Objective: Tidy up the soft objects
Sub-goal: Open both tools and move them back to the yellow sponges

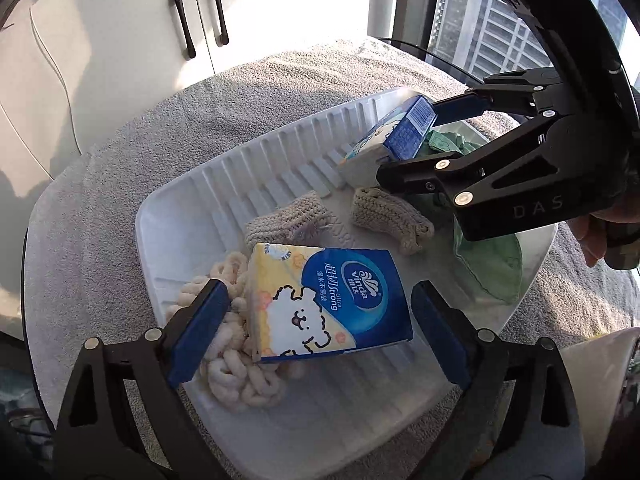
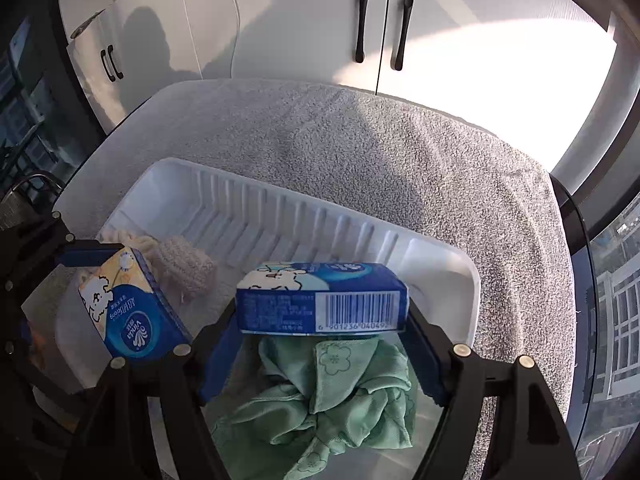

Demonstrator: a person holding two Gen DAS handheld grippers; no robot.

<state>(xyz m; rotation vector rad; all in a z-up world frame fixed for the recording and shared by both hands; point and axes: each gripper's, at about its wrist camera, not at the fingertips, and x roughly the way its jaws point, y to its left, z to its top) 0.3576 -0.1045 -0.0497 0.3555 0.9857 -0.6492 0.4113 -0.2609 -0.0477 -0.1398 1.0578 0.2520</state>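
Grey towel [image 2: 400, 152] is covering the table under a white tray [image 1: 192, 216]. Right gripper [image 2: 320, 332] is clamping a tissue pack [image 2: 322, 298] above green cloth [image 2: 320, 400]; left gripper [image 1: 320, 332] is gaping wide around another pack [image 1: 326, 302] lying on cream yarn [image 1: 236, 376], beside knitted pieces [image 1: 390, 214].

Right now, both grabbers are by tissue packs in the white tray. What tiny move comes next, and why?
Probably close the left gripper on the tissue pack. Its open blue pads already sit on either side of that pack, not touching it, while the right gripper is shut on the second pack above the green cloth.
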